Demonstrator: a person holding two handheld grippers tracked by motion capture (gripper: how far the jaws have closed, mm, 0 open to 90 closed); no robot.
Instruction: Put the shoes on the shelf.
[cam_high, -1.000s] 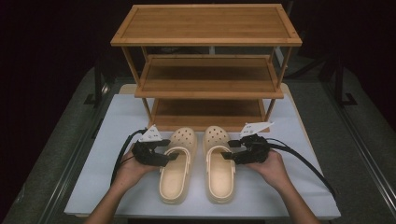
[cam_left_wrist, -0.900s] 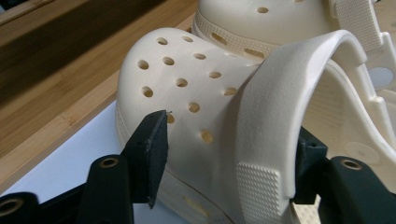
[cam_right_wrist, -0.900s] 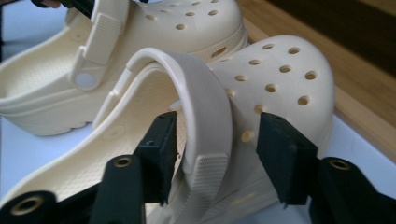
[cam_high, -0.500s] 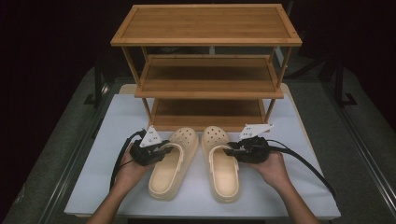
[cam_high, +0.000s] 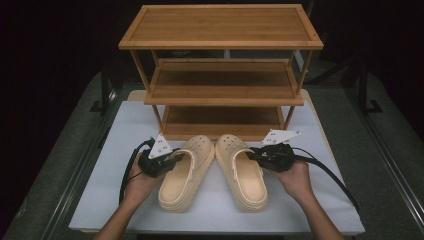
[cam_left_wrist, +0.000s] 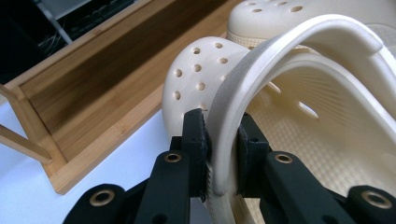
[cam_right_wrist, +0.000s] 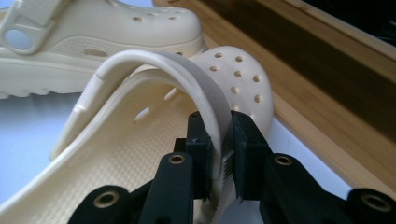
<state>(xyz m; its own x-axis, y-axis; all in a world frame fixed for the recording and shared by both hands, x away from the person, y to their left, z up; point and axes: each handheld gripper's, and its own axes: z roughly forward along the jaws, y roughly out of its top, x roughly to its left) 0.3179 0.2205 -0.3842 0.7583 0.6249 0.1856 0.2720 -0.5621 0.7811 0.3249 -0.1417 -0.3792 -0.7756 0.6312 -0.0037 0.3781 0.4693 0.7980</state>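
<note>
Two cream clogs lie side by side on the white table top, toes toward the rack. In the high view my left gripper (cam_high: 176, 158) is shut on the outer side of the left clog (cam_high: 182, 177). My right gripper (cam_high: 252, 155) is shut on the outer side of the right clog (cam_high: 246, 175). In the left gripper view the left gripper (cam_left_wrist: 223, 137) pinches the arched band of the left clog (cam_left_wrist: 327, 121). In the right gripper view the right gripper (cam_right_wrist: 223, 135) holds the right clog (cam_right_wrist: 140, 154) the same way. I cannot tell whether the soles touch the table.
A three-tier bamboo shoe rack (cam_high: 220, 95) stands just behind the clogs' toes; its bottom shelf (cam_left_wrist: 93, 93) is close ahead. The white table top (cam_high: 125, 120) has free room left and right of the hands. Black cables trail from both grippers.
Both clogs have swung so that their heels spread apart while the toes stay close together near the rack. Both grippers stayed shut on them.
</note>
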